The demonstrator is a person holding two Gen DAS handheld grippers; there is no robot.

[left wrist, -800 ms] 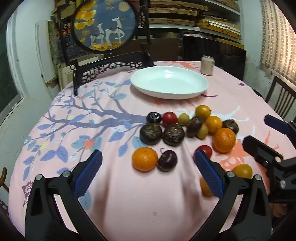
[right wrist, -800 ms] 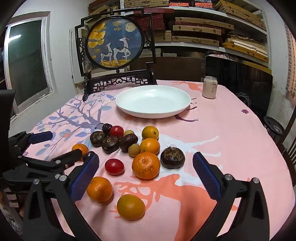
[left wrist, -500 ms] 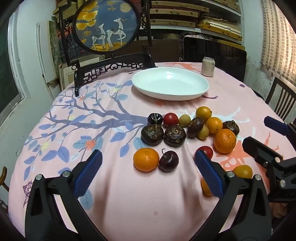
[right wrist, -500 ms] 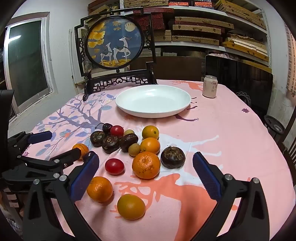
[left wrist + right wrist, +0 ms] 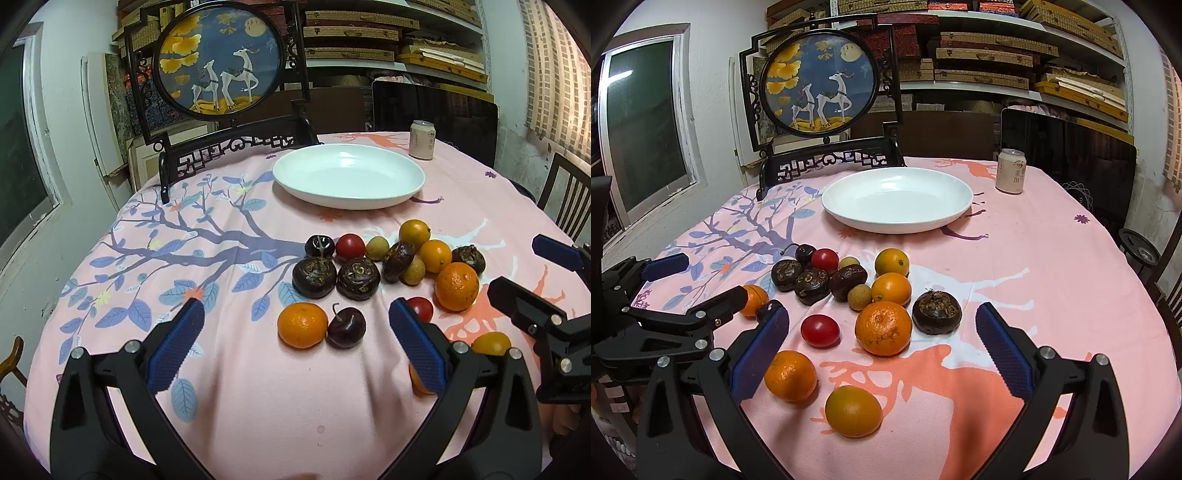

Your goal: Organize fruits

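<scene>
Your left tongs (image 5: 295, 334) have drifted slightly back, both they and your right tongs (image 5: 882, 338) still wide and empty, so the white plate (image 5: 849, 218) upper centre awaits its first fruit.

Left gripper (image 5: 295, 328) tilted up slightly; fruit unmoved

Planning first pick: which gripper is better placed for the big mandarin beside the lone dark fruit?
Right. The big mandarin sits almost centred ahead of the open right gripper; for the left gripper it lies off to the right, beyond its finger.
</scene>
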